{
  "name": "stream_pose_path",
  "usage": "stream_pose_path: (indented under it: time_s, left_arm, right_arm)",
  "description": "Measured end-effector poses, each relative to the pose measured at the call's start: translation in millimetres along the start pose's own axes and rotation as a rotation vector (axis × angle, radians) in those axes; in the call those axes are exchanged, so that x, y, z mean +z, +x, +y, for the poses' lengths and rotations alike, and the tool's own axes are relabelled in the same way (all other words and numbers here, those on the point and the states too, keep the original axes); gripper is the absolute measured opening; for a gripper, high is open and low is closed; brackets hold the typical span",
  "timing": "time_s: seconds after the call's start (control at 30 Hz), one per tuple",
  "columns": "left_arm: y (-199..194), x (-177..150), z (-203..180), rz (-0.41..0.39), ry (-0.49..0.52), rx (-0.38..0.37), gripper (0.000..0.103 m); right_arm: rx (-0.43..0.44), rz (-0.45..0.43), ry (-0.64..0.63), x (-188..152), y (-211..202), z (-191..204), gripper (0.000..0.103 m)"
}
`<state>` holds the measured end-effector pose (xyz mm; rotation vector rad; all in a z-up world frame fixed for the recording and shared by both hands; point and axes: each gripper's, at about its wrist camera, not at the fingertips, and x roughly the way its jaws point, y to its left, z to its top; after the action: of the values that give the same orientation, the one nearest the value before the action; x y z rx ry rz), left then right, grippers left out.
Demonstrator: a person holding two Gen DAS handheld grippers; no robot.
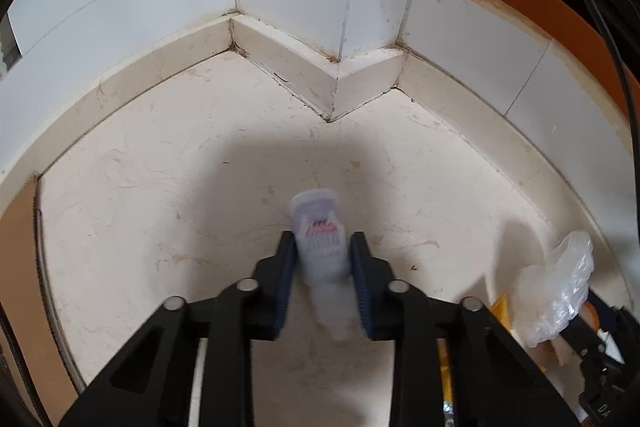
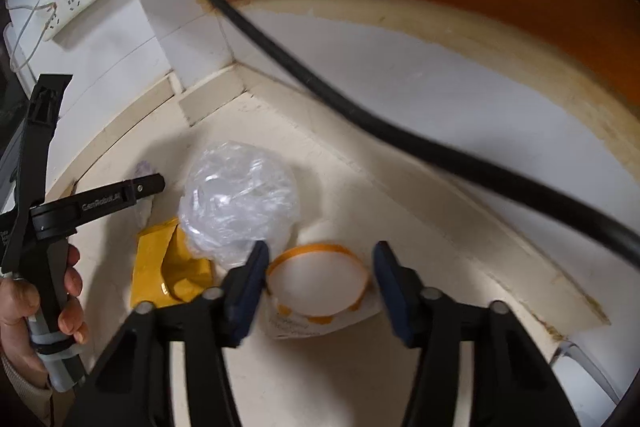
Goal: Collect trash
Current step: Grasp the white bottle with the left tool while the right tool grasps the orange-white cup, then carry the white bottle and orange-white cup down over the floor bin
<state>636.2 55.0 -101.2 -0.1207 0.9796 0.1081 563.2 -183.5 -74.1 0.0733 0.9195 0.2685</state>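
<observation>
One bottle (image 1: 322, 247) between left gripper (image 1: 323, 247) jaws

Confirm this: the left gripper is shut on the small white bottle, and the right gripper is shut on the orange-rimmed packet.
Not quite. The left gripper is shut on the small white bottle, but the right wrist view shows the right gripper open, its fingers either side of the orange-rimmed packet without closing on it.

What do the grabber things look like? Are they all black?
Mostly black. Each gripper has angular black plastic arms with round silver pivot pins and dark blue ribbed pads. The left one has white lettering on its side and a grey-banded handle, held by a bare hand with a beige cuff.
</observation>
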Motion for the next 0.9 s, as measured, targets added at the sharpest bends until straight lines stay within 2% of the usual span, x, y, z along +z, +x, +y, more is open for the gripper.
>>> stream_pose_path:
  time_s: [0.13,0.4,0.6,0.9]
  left_arm:
    - [-8,-11,-2,-0.002,0.016,0.013,0.022]
    - [-51,-38,-10,0.009,0.059,-0.04,0.022]
    - [-112,-73,-15,0.016,0.068,-0.087,0.022]
    - [-232,-161,-27,0.008,0.131,-0.203,0.022]
  right_arm:
    - [-0.004,-0.002,-0.013,-3,-3,4,0.052]
    - [0.001,0.054,-0.022,-32,-29,11,0.051]
    - [0.021,0.053,-0.018,-66,-81,19,0.051]
    - [0.103,0.022,-0.03,-135,-189,48,0.051]
